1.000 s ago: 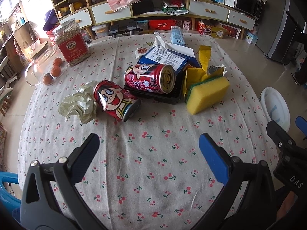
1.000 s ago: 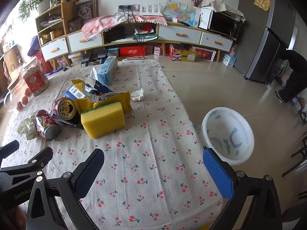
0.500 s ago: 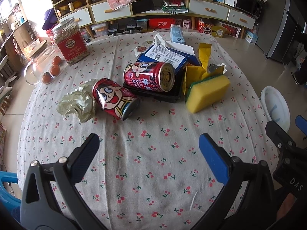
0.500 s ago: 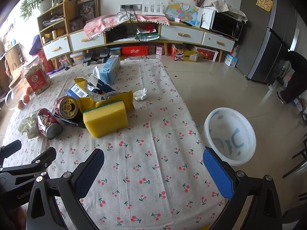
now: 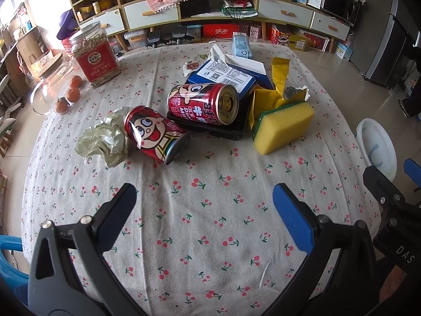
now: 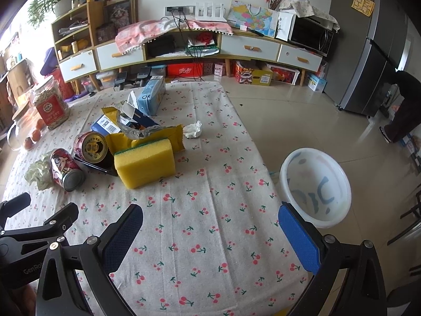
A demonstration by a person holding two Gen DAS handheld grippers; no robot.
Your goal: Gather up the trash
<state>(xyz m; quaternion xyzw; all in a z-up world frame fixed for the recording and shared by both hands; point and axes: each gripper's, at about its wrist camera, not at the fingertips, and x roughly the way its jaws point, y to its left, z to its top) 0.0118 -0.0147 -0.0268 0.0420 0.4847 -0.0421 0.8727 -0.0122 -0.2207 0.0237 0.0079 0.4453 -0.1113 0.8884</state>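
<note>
Left wrist view: I see my left gripper point(image 5: 204, 205) at the bottom of the frame, fingers spread wide with nothing between them, over bare cherry-print tablecloth point(image 5: 210, 223).
Right wrist view: my right gripper point(image 6: 210, 229) is at the bottom of the frame, also spread wide and holding nothing, over the cloth near the table's right edge.
Near can point(image 5: 155, 134): red, lying on its side left of centre in the left view, its open end turned toward the lower right.
Far can point(image 5: 202, 104): red, on its side at centre, resting on a black tray point(image 5: 210, 129).
Foil wad point(image 5: 104, 139): crumpled, touching the near can's left side.
Sponge point(image 5: 284, 126): yellow with a green face, right of centre, just beside the tray.
Yellow wrapper point(image 5: 279, 79): torn open, behind and partly under the sponge.
Blue box point(image 5: 223, 75): flaps open, behind the far can.
Tissue point(image 6: 193, 129): small white wad, upper centre of the right view, apart from the pile.
Basin point(image 6: 315, 187): white, on the floor at the right of the right view, beside the table edge.
Jar point(image 5: 94, 55): red label, upper left of the left view, well apart from the trash.
</note>
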